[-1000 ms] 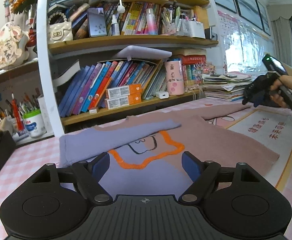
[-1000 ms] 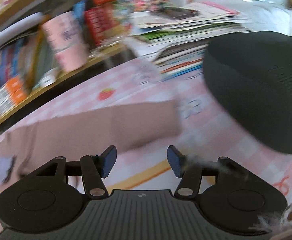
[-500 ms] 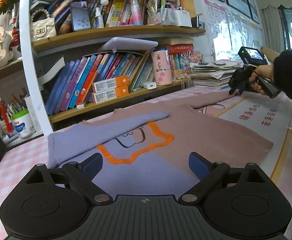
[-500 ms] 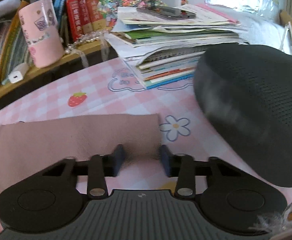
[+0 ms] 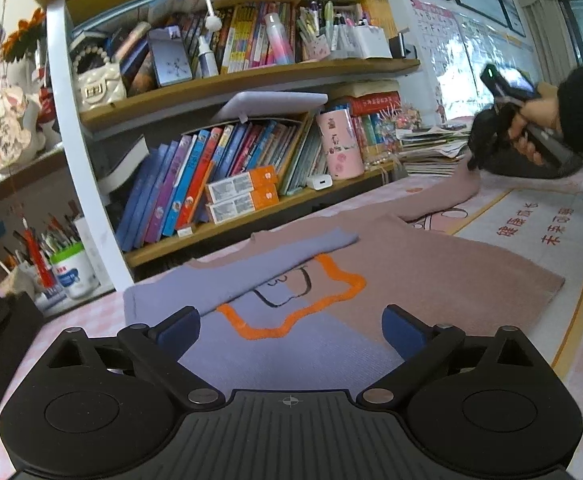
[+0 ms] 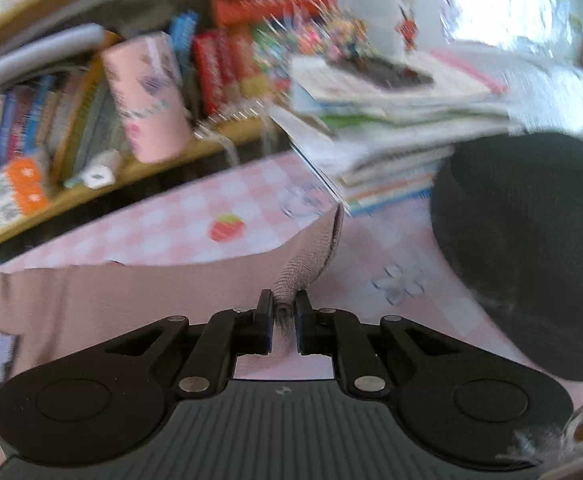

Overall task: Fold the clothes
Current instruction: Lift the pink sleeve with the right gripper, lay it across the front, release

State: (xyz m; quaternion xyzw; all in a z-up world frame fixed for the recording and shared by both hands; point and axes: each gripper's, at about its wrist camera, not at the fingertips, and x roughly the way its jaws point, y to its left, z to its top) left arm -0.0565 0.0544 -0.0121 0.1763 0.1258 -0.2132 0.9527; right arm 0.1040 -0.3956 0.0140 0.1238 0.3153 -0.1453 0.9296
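Observation:
A mauve and lavender sweater (image 5: pixel 431 276) with an orange outline lies flat on the pink checked table. Its lavender left sleeve (image 5: pixel 247 268) is folded across the chest. My left gripper (image 5: pixel 291 324) is open and empty, hovering over the sweater's lower part. My right gripper (image 6: pixel 282 320) is shut on the cuff of the mauve right sleeve (image 6: pixel 307 264) and holds it lifted off the table; it also shows in the left wrist view (image 5: pixel 475 160) at the far right, with the sleeve (image 5: pixel 435 200) stretched up to it.
A bookshelf (image 5: pixel 251 76) packed with books runs along the table's far side. A pink cup (image 5: pixel 339 144) and a stack of papers (image 6: pixel 391 120) stand on it. A black rounded object (image 6: pixel 531 248) sits right of the sleeve. A printed mat (image 5: pixel 539 236) lies under the sweater's right side.
My right gripper has closed on the sleeve cuff and lifted it off the table. My left gripper has stayed open over the sweater, drifting slightly.

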